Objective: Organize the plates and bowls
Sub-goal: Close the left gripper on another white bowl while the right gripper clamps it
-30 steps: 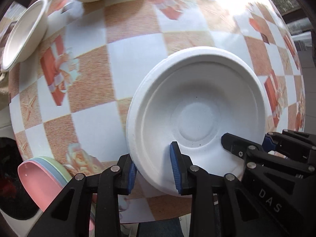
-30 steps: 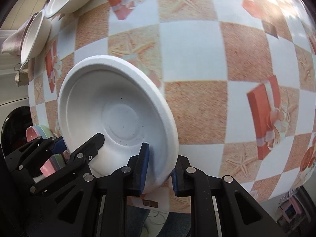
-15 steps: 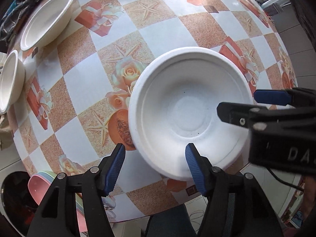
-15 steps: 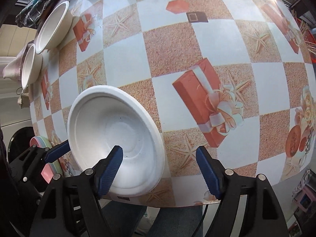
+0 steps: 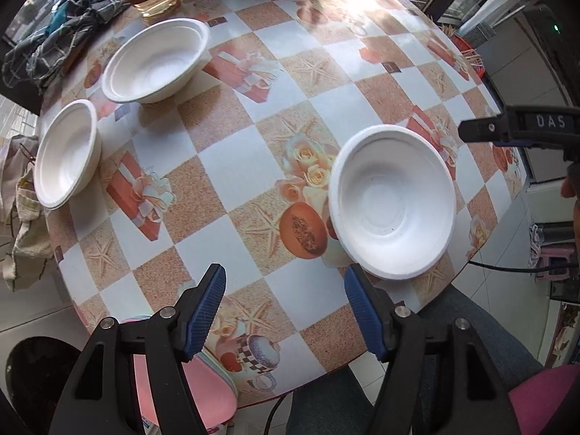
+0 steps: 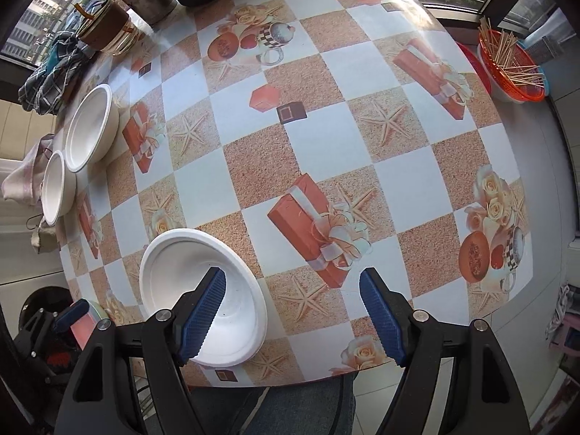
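Bowls sit apart on our bench (image 5: pixel 232 159): one bowl (image 5: pixel 393 203) near the front edge, two more, a far bowl (image 5: pixel 156 59) and a side bowl (image 5: pixel 67 152), toward the far left corner. We hold both claws wide and empty, the left claw (image 5: pixel 284 308) and the right claw (image 6: pixel 291 313) hovering off the front edge. From the left claw the near bowl lies just ahead to the right; from the right claw, just ahead to the left. We judge the left nearer the far pair, so gathering likely falls to it.

Three white bowls (image 5: pixel 393 201) (image 5: pixel 156 59) (image 5: pixel 67 152), upright, on table.
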`<state>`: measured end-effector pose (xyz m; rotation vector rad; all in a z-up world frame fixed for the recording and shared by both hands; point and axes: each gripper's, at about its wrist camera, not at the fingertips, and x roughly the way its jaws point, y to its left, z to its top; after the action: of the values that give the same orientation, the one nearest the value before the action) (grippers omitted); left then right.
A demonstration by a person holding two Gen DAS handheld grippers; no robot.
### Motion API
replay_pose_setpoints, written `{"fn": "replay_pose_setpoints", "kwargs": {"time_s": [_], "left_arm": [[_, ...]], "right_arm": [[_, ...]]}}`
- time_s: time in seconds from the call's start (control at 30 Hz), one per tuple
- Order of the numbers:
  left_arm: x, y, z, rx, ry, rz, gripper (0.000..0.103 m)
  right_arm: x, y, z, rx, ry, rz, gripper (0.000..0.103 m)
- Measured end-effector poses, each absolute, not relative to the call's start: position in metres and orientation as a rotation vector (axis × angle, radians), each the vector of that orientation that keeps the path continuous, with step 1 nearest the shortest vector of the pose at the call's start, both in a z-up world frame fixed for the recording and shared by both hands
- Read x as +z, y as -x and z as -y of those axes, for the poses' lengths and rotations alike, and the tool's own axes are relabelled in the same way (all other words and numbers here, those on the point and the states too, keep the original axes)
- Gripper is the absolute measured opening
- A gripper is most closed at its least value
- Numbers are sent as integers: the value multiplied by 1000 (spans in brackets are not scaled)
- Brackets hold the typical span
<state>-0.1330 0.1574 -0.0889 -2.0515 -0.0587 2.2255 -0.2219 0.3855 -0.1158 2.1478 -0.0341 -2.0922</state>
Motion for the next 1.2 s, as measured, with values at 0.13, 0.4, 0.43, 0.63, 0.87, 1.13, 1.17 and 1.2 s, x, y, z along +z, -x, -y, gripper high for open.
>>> {"fn": "replay_pose_setpoints", "kwargs": {"time_s": [0.13,0.4,0.43,0.63,0.87,1.13,1.17,1.2], "left_arm": [[-89,140,-130,2319,2076,157,74],[-93,207,-80,2506,2151,295,74],[-93,216,-72,2530,2162,315,74],[-104,273,-29,2613,2225,399,74],[-123,333,-28,2653,2209,140,74],[-172,366,-24,2478,2341,11,74],[-176,368,-23,2457,2354,24,74],[-180,368,-23,2435,2367,36,74]], "right_arm": [[-131,234,-351,-2074,-2141,-83,78],[-141,294,-305,-1966,-2087,-252,78],[-143,302,-297,-1948,-2079,-271,78],[-155,350,-232,-1846,-1996,-369,78],[-176,381,-177,-1824,-2005,-259,78],[-209,386,-160,-1789,-2052,-223,78],[-211,386,-161,-1787,-2058,-210,78],[-213,386,-160,-1783,-2062,-200,78]]}}
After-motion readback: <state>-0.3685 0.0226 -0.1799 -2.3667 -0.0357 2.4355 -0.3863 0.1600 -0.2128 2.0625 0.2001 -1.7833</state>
